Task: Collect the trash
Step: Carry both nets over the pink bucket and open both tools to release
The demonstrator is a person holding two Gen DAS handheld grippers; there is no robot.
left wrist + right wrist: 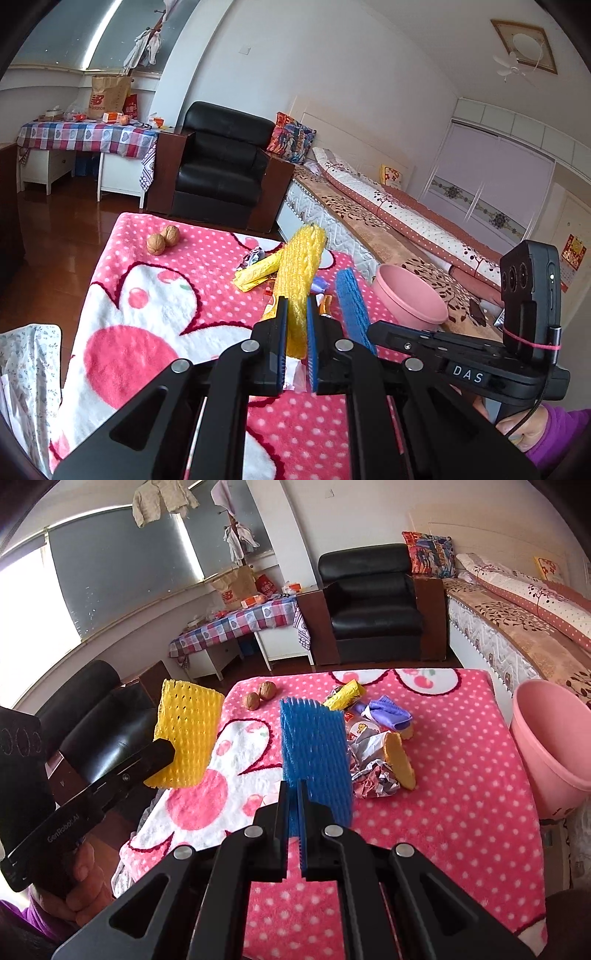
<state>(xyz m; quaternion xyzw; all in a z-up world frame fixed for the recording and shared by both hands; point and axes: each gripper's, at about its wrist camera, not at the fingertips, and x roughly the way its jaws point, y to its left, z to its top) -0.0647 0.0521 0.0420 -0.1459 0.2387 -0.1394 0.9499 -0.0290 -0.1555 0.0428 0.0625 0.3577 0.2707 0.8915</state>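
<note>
We hold two foam nets above the tabletop (461, 812), which is draped in a pink polka-dot blanket. The left hand-held gripper (297, 332) pinches the yellow foam net (299, 273) between its blue pads, the net rising upright. The right hand-held gripper (294, 823), jaws pressed nearly together, pinches the lower edge of the blue foam net (314, 753). On the blanket beyond, a yellow wrapper (345, 694), a purple scrap (391, 710) and crumpled foil (373, 775) lie clustered; two walnuts (260, 695) sit farther left. A pink basin (546, 738) stands at the right edge of the tabletop.
</note>
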